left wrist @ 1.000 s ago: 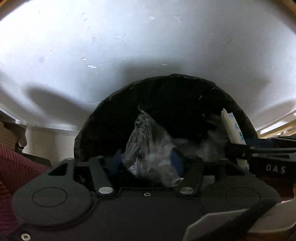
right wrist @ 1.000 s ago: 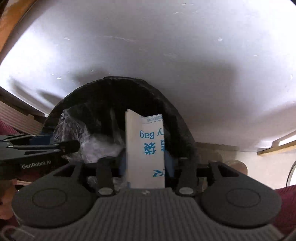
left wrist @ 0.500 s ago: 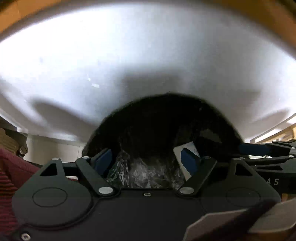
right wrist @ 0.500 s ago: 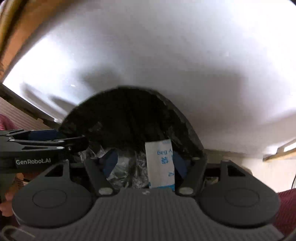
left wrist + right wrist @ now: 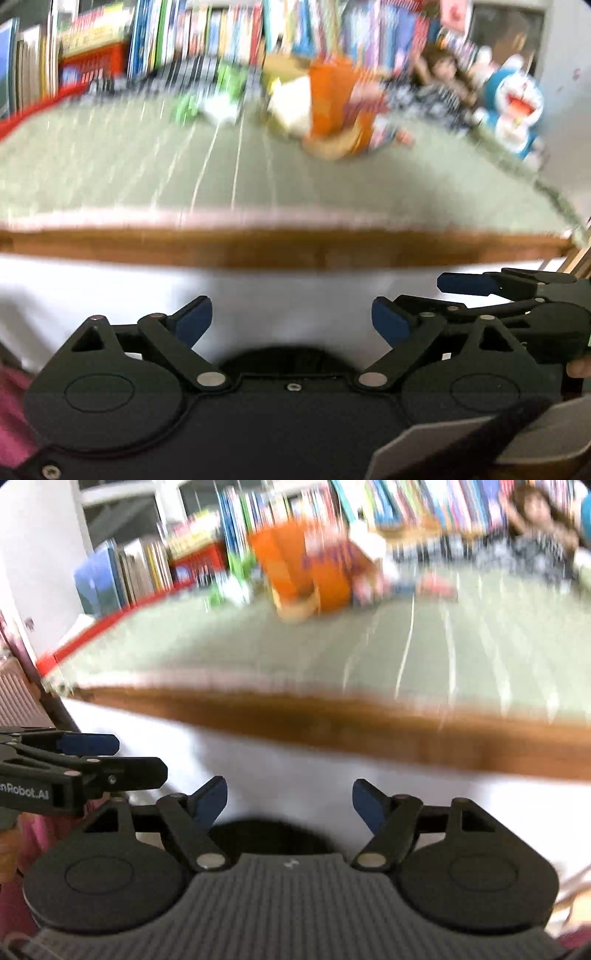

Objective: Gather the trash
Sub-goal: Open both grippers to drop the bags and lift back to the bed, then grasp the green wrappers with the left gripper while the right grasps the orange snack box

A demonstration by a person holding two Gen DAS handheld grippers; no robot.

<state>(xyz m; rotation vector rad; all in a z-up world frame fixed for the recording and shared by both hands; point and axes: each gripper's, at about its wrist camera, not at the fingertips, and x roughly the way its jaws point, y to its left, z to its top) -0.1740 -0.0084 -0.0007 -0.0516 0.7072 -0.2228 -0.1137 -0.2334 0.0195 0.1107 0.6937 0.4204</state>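
Both views are blurred by motion. My left gripper (image 5: 291, 321) is open, with nothing between its blue pads. My right gripper (image 5: 290, 799) is open too and holds nothing. Only the dark top of the black trash bin (image 5: 286, 356) shows low between the fingers, also the black trash bin (image 5: 267, 832) in the right wrist view. Above lies a green-clothed table (image 5: 110, 177) with a brown wooden edge (image 5: 369, 731). On it stand an orange packet (image 5: 338, 101) and green and white wrappers (image 5: 214, 98). The right gripper (image 5: 517, 295) shows at the right of the left wrist view.
Shelves of books (image 5: 221, 29) fill the back. A blue and white plush toy (image 5: 513, 107) and a dark-haired doll (image 5: 443, 77) sit at the table's far right. A red strip (image 5: 110, 627) borders the table's left side. The left gripper (image 5: 66, 771) sits at the left.
Both grippers have opened and risen out of the bin. The clear plastic and the white bag they held stayed in the bin. The view now looks over the table.
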